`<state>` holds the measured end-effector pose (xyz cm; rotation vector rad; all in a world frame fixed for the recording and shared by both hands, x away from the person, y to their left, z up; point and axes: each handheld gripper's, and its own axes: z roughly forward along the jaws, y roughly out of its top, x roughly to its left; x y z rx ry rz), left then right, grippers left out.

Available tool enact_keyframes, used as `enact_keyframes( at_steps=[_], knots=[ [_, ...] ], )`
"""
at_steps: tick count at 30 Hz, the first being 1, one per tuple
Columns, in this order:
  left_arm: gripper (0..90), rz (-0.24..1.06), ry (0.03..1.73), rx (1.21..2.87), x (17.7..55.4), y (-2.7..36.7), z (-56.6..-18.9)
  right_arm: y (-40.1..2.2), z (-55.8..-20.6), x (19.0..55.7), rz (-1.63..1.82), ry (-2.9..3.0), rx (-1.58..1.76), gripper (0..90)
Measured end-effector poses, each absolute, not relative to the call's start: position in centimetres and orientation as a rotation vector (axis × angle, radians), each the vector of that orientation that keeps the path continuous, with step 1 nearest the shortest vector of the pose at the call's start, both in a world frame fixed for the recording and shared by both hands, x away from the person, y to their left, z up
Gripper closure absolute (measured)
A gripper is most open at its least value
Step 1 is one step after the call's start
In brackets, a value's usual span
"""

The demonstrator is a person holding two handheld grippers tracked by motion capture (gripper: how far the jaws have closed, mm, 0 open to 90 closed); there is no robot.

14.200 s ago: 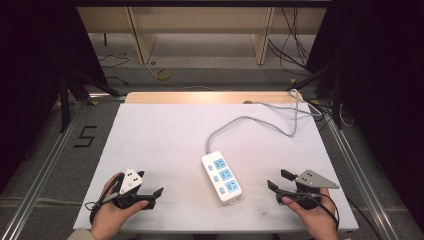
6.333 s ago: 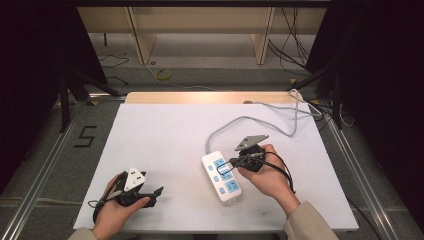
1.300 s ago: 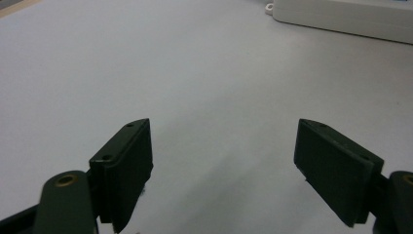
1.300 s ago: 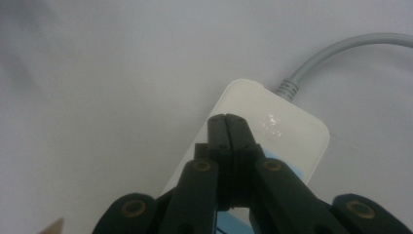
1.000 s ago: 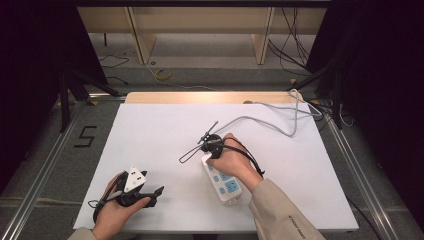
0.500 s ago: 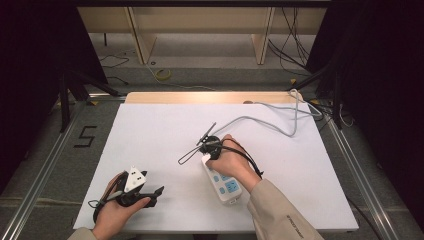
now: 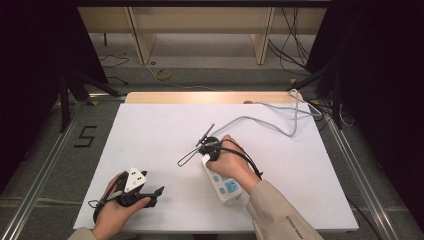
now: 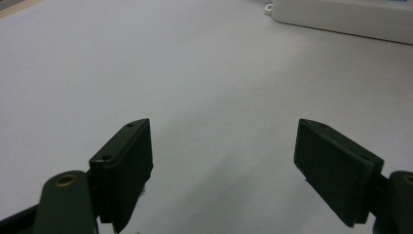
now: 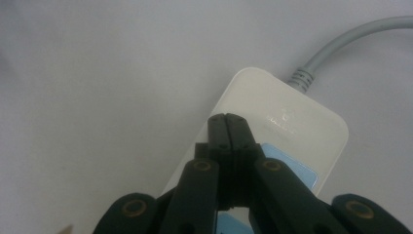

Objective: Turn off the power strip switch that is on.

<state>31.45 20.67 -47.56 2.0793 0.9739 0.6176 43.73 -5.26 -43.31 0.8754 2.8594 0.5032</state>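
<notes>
The power strip (image 7: 222, 180) lies well inside the table (image 7: 150, 130) edges, open surface all round. Right gripper (image 9: 227, 119) clenched, empty, tips over the strip's cable end; left gripper (image 8: 221, 170) spread wide, empty, near the front edge.

Lab, aluminium frame rails (image 7: 41, 169), trailing floor cables (image 7: 292, 37)

The power strip (image 7: 223, 182) lies on the table (image 7: 150, 130), right of centre toward the near edge. Its cable (image 7: 280, 122) runs from its far end to the far right corner. The right gripper (image 7: 206, 149) sits over that far end; the left gripper (image 7: 137, 189) rests well left, near the front edge.
</notes>
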Motion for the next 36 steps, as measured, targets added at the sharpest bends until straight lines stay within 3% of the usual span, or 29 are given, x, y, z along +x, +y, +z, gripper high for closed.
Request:
enact_keyframes(
  at_steps=[36],
  knots=[
    [21.7,0.619,0.97,2.085,31.46,20.6,-47.59,-4.67,-43.35,43.61,0.45,2.849,0.887,90.0]
  ],
)
